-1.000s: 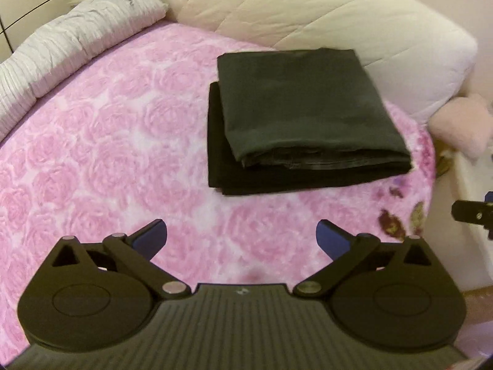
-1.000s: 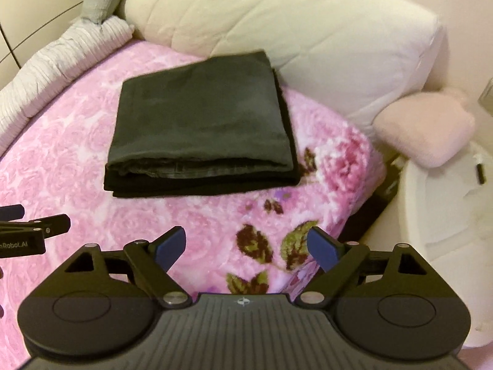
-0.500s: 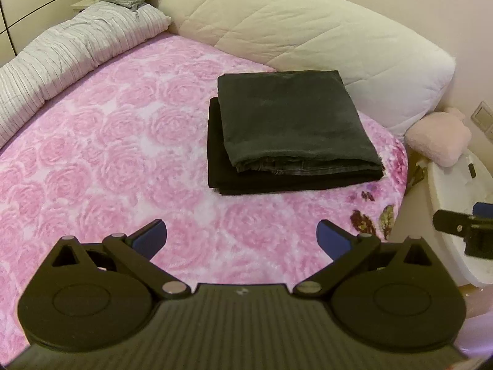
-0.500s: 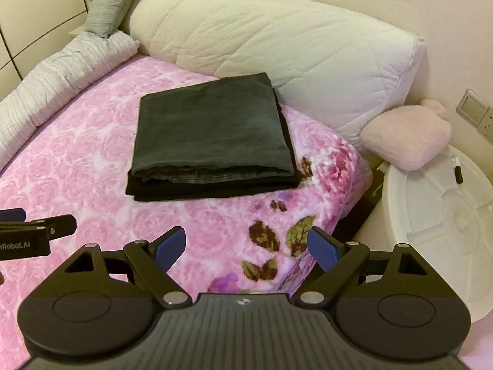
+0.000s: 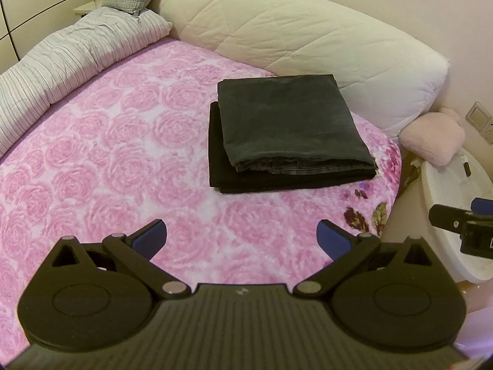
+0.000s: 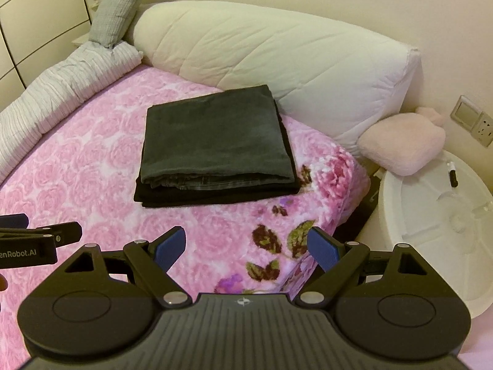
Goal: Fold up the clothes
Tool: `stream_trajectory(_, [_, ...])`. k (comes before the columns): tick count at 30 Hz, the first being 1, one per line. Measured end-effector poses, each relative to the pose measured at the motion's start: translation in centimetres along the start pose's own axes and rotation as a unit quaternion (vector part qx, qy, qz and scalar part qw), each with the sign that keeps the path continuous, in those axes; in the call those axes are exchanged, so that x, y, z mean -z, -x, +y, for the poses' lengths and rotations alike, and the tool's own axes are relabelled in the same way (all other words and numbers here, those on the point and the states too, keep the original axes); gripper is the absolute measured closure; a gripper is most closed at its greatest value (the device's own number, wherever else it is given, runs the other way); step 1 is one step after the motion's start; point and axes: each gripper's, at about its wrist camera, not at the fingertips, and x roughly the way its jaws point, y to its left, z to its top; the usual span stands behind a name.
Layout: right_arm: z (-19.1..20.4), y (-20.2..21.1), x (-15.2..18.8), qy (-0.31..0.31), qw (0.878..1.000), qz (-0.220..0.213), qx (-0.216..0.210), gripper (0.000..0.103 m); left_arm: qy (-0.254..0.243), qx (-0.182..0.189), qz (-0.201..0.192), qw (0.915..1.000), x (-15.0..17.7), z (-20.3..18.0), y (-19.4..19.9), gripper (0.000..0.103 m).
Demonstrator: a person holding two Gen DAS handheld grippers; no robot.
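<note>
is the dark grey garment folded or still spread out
Folded: the dark grey garment is a neat rectangle, layered edges showing at its near side, stacked on a folded black garment.

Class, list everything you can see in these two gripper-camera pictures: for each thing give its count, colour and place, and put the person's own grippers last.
Folded dark grey garment: one, on top of the black one.
Folded black garment: one, on the bedspread, underneath.
Rose-patterned bedspread: one, pink, covering the bed.
Quilted bolster: one, cream, behind the clothes.
Striped duvet: one, grey-white, along the far left edge.
Checked pillow: one, grey, far left corner.
Plush cushion: one, pale pink, right of the bed.
Round table: one, white, beside the bed.
Wall sockets: beige, right wall.
Left gripper: open, empty.
Right gripper: open, empty.
</note>
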Motion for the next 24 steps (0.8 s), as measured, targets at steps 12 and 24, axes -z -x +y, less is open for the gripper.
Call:
stream_trajectory(12, [0.3,0.7,0.4,0.001,1.000,-0.003,0.003,0.015,-0.004,0.001,0.000,1.0000,0.5,0.0,0.9,0.001])
stream_trajectory(24, [0.7,1.8,0.9,0.005,1.000,-0.008,0.006,0.015,-0.004,0.001,-0.005,1.0000,1.0,-0.1,1.9,0.001])
